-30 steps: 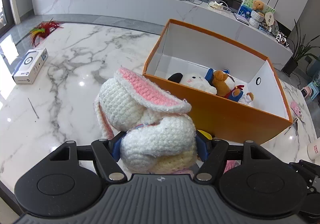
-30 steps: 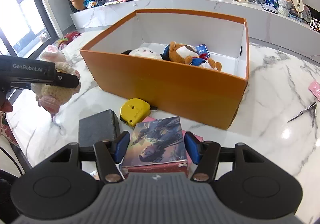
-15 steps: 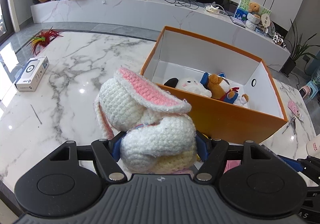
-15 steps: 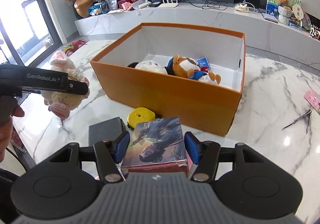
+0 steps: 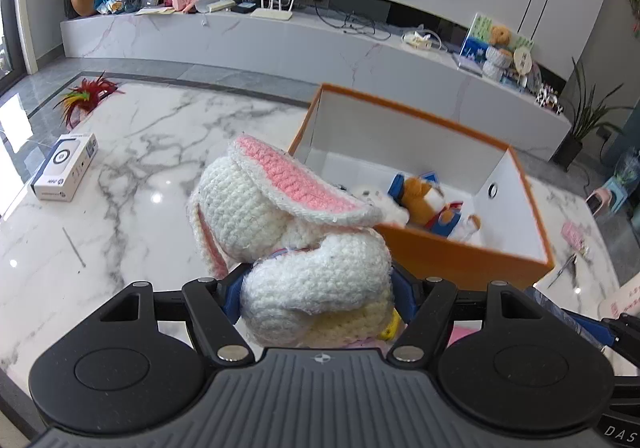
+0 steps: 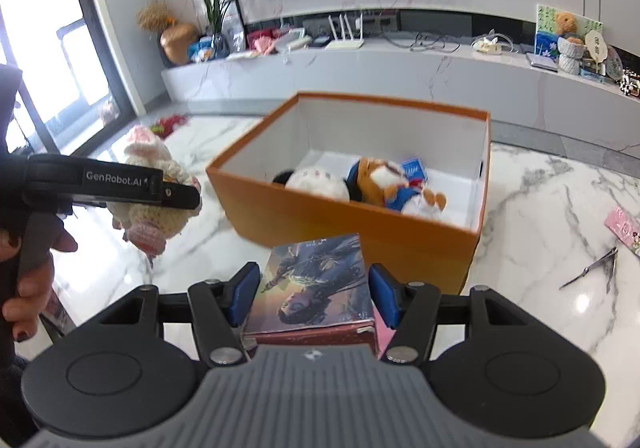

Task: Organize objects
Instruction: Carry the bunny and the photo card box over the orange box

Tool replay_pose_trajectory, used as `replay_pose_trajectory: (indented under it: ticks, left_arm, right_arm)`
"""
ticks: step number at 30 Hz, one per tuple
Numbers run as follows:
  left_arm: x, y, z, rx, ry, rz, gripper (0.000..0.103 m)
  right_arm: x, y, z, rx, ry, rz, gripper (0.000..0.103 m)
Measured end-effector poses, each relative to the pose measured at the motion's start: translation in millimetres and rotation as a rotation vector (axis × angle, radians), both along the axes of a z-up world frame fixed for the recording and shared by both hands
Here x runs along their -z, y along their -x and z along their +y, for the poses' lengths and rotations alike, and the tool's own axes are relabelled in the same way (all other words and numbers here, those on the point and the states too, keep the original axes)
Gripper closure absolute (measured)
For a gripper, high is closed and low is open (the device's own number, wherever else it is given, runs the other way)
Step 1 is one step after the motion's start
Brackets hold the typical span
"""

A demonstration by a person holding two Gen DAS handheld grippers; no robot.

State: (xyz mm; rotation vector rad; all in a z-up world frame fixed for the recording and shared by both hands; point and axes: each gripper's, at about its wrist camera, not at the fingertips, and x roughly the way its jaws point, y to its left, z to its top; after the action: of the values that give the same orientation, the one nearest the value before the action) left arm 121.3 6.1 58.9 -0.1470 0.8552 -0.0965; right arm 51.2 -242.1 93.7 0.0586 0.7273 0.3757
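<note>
Your left gripper has its jaws clenched on the crocheted rabbit, held above the tabletop left of the orange box (plush toys inside). Your right gripper grasps a picture-covered box just before it.

The bunny is crocheted yarn, white and pink, nubbly and matt. The table is polished marble, glossy enough to throw back the light. The box looks like smooth card, orange outside, plain white within. The toys inside are soft plush. The book has a printed cover with a slight sheen. The pads look like matt blue rubber.
</note>
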Motion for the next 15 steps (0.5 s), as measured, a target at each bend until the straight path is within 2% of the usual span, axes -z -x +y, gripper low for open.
replay_pose_trajectory:
  ticks: [6,11,15]
  left_arm:
    - [-19.4,-23.7,-7.8,-0.01,0.015,-0.032,0.022]
    - [-28.7,-70.6,-25.9,-0.007,0.039,-0.037,0.022]
    - [-27.1,-112.6,-45.7,0.035,0.023,-0.036,0.022]
  right_arm:
    - [-22.5,-18.1,-5.7,0.049,-0.054,-0.049,0.041]
    - [-44.1,-51.3,-11.3,0.094,-0.096,-0.097,0.041]
    - [-41.9,-82.9,-16.0,0.142,-0.096,-0.112,0.041]
